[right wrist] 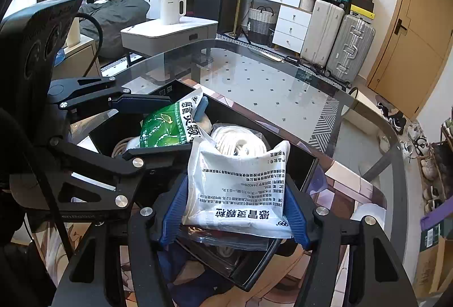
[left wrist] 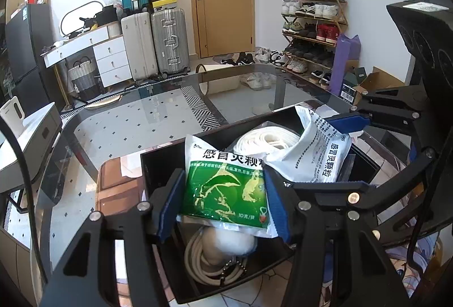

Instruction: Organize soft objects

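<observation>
Left wrist view: the left gripper (left wrist: 223, 191) clamps a glossy green sachet (left wrist: 223, 188) over the black bin (left wrist: 158, 162) at the glass table's (left wrist: 141, 120) near edge; open glass lies beyond. It reads "10克/袋".

Right wrist view: the right gripper (right wrist: 235, 202) pinches a crinkled white sachet (right wrist: 237, 188) (printed "999") above the bin's coiled white cord (right wrist: 237, 140).

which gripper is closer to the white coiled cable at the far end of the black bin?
Right. The right gripper holds its white sachet right against the white coiled cable; the left gripper, clamping the green sachet, sits further back.
</observation>
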### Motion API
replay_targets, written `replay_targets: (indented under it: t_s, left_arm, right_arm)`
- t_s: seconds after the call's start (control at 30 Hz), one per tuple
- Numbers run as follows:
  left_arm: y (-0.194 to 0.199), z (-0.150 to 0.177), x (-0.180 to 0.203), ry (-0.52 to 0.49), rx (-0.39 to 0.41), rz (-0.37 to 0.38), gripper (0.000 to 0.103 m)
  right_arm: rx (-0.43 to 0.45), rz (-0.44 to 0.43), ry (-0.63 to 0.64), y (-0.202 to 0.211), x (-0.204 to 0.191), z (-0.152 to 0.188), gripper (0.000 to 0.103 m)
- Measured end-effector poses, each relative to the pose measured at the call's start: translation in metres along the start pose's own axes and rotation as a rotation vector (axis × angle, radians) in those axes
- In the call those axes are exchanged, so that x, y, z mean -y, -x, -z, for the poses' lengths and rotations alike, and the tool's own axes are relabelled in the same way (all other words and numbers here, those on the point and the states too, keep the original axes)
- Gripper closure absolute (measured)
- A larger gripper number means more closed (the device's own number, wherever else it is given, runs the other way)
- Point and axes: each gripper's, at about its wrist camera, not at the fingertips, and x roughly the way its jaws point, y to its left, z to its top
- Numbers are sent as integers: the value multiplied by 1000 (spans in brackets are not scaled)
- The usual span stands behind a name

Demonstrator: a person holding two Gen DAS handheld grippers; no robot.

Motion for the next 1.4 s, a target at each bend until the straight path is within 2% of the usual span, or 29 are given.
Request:
replay_targets:
  t_s: [0.17, 0.27, 0.33, 0.43, 0.5, 0.67, 0.9, 1.13, 1.4]
  left_arm:
    - [1, -1, 0, -1, -7, 13, 46]
    - [6, -4, -4, 16, -12, 34, 44]
    - [10, -5, -5, 18, -12, 48, 39]
    - [20, -8, -5, 21, 5, 55, 30]
    - [27, -8, -6, 32, 17, 52, 15]
    - [46, -4, -7, 53, 52, 71, 0]
    - [66, 9, -10, 93, 104, 15, 0]
    - [81, 28, -21, 177, 192, -51, 0]
    - [81, 46, -28, 196, 222, -100, 0]
  right_arm:
    - [1, 0, 7, 2, 1, 0, 35]
    - [20, 2, 6, 10, -1, 1, 24]
    - [47, 14, 3, 19, 1, 2, 17]
    - [68, 29, -17, 31, 3, 2, 15]
    - [84, 36, -38, 38, 5, 3, 11]
    - [158, 46, -101, 60, 8, 10, 3]
    - [251, 48, -199, 79, 10, 29, 1]
    - [337, 53, -192, 92, -11, 43, 1]
    - [353, 40, -198, 88, -24, 51, 1]
